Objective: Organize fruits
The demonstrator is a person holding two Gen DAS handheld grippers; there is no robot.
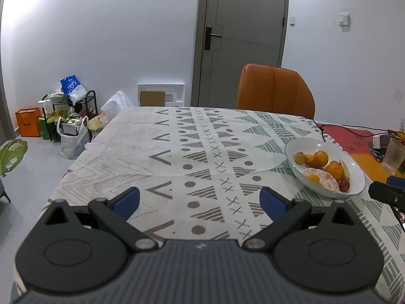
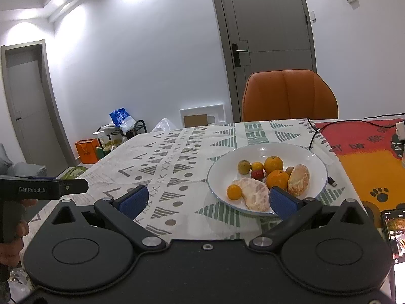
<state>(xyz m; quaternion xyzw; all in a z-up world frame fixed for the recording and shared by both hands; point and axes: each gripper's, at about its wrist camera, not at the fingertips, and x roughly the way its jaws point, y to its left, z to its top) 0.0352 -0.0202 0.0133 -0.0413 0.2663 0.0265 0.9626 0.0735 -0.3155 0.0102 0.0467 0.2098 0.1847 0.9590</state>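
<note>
The fruits lie together in the white plate (image 2: 265,149), which stands on the patterned cloth of the tabletop (image 1: 177,152), right of centre and near the seam with a red-and-orange mat (image 2: 367,167). In the plate you see two oranges (image 2: 273,163), two peeled citrus pieces (image 2: 254,193), smaller yellow fruits (image 2: 234,192), a greenish one (image 2: 244,166) and a small red one (image 2: 257,174). No fruit shows loose on the cloth, so the gathering appears largely done; whether sorting within the plate is left cannot be told from these views.

Your right gripper (image 2: 208,198) hovers just short of the plate's near rim, jaws spread wide and empty, one blue pad overlapping the rim in this view. Your left gripper (image 1: 200,198) hangs over bare cloth to the left of the plate, jaws likewise spread and empty.

Open room lies left and ahead of the plate, where the cloth is bare to the far edge. To the right the room is tighter: a black cable (image 2: 312,136) runs beside the plate, a small plug end (image 2: 332,182) lies just off its rim, a phone (image 2: 395,235) sits at the near right corner, and a frosted glass (image 1: 393,155) stands beyond. An orange chair (image 2: 289,96) is behind the far edge.
</note>
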